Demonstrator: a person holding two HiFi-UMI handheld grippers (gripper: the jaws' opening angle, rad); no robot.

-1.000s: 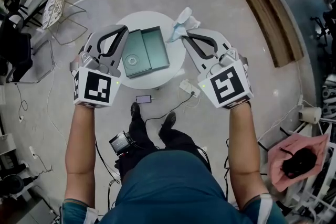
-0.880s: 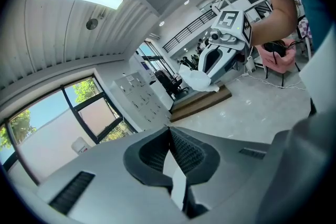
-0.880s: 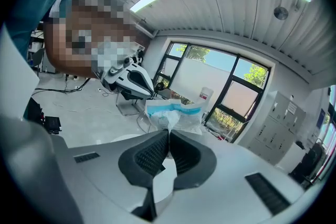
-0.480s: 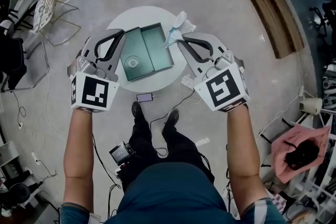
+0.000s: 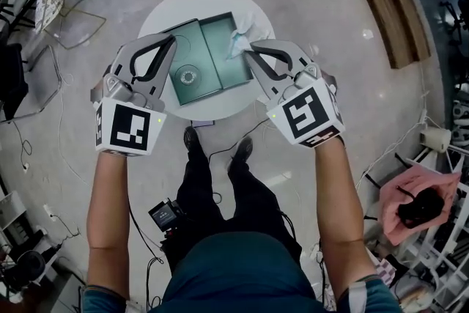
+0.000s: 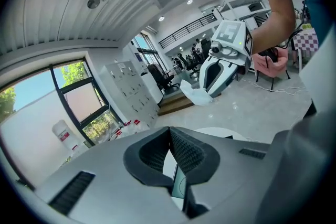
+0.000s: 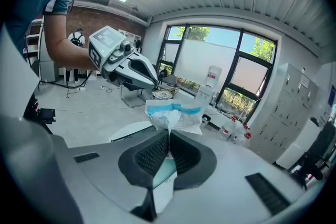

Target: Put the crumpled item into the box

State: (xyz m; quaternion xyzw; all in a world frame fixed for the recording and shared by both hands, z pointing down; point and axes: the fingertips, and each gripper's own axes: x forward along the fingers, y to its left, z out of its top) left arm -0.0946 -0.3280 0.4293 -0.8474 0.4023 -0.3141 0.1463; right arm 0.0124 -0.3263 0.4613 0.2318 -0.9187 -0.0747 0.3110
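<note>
Polished grey floor (image 5: 330,4) surrounds a small round white bench (image 5: 157,7), and on it lies an open teal box (image 5: 223,59) with its lid (image 5: 187,75) folded flat to the left, a round mark at the lid's middle. Held above the bench, the right claw (image 5: 248,52) has its 2 jaws pressed together on the crumpled item (image 5: 239,40), a white wad with a pale blue band. The wad sticks out past the jaw tips and, from the head view, shows over the far right corner of the box; whether it touches the box cannot be told. At the left, the left claw (image 5: 171,42) is above the lid's left edge, its jaws closed tip to tip with nothing between them.
</note>
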